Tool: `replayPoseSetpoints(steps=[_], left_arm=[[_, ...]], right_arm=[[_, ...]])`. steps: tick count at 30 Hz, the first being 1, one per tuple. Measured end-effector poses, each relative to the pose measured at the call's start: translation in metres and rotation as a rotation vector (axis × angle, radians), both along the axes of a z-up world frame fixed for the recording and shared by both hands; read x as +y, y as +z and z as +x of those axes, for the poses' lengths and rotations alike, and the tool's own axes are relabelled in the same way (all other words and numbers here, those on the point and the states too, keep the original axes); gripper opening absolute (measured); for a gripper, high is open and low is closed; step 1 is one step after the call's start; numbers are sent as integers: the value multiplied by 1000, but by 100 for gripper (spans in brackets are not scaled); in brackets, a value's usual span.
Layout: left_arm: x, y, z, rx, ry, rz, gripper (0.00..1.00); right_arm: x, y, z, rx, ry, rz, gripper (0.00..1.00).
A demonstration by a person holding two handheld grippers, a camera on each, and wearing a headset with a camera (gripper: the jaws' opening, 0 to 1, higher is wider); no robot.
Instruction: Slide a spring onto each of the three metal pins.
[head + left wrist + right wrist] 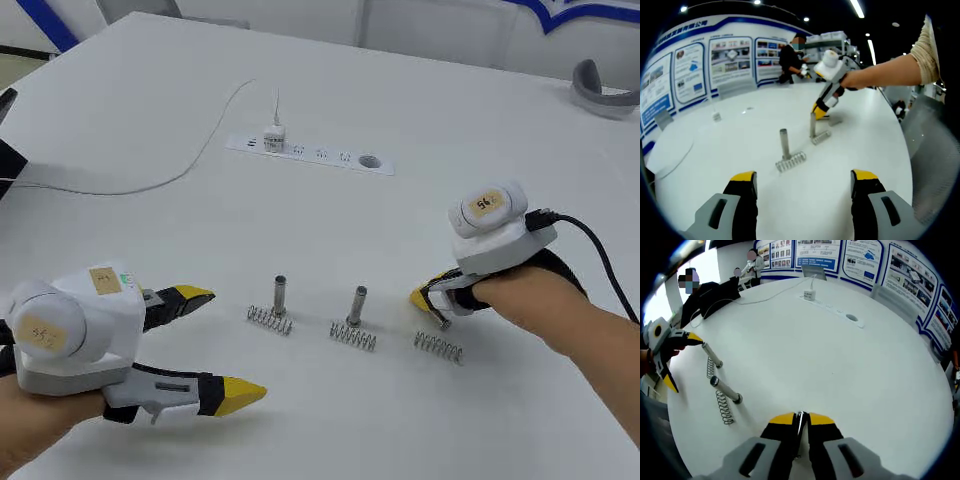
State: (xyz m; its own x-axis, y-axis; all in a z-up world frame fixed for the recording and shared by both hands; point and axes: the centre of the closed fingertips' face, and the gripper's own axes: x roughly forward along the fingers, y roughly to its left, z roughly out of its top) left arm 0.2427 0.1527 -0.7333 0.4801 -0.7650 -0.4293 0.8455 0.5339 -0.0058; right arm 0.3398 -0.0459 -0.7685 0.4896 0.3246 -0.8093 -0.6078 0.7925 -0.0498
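Three springs, head view: left spring [270, 320], middle spring [353, 337] and right spring [438, 347] lie flat on the table [420, 140], in a row between the two claws.
Left gripper [215, 345]: jaws wide, nothing between them; left spring just ahead of the tips.
Left pin [280, 294], middle pin [356, 305]: upright, each just behind its spring.
Right gripper [437, 298]: jaws narrow, clamped on the third pin [444, 320], which pokes out below the tips; right spring just beside them.
Power strip [310, 153]: well beyond both claws.
Left gripper view, own claw [805, 177]: wide open; left pin [784, 144] and left spring [791, 161] straight ahead, touching.
Further ahead: middle pin [812, 125], middle spring [821, 136], then the right gripper [821, 109].
Right gripper view, own claw [801, 417]: tips nearly together on a thin metal sliver, the third pin [800, 424].
Far left of the claw: middle pin [725, 389], middle spring [724, 407], left pin [712, 355], left spring [709, 367], left gripper [682, 360] open.
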Motion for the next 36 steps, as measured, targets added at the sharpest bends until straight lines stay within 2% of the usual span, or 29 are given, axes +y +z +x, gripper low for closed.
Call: replayPoseSetpoints(steps=[11,15,18,21,24,32,36], left_arm=[[-1,0,-1,3,0,-1,77],[-3,0,-1,2,-1,-2,77],[-4,0,-1,2,0,-4,77],[-5,1,-1,1,0,-7,77],[-5,3,-1,-4,-2,-5,77],[-3,8,2,-13,1,-8,77],[-5,9,2,-17,-3,-9,76]], right_arm=[[1,2,-4,48,-30,20,9],[4,2,-7,67,-30,-7,9],[3,3,-8,62,-34,-18,8],[1,3,-8,61,-59,21,8],[0,4,-11,49,-68,29,8],[1,28,-15,-11,-66,81,8],[-3,33,-16,-29,-67,83,8]])
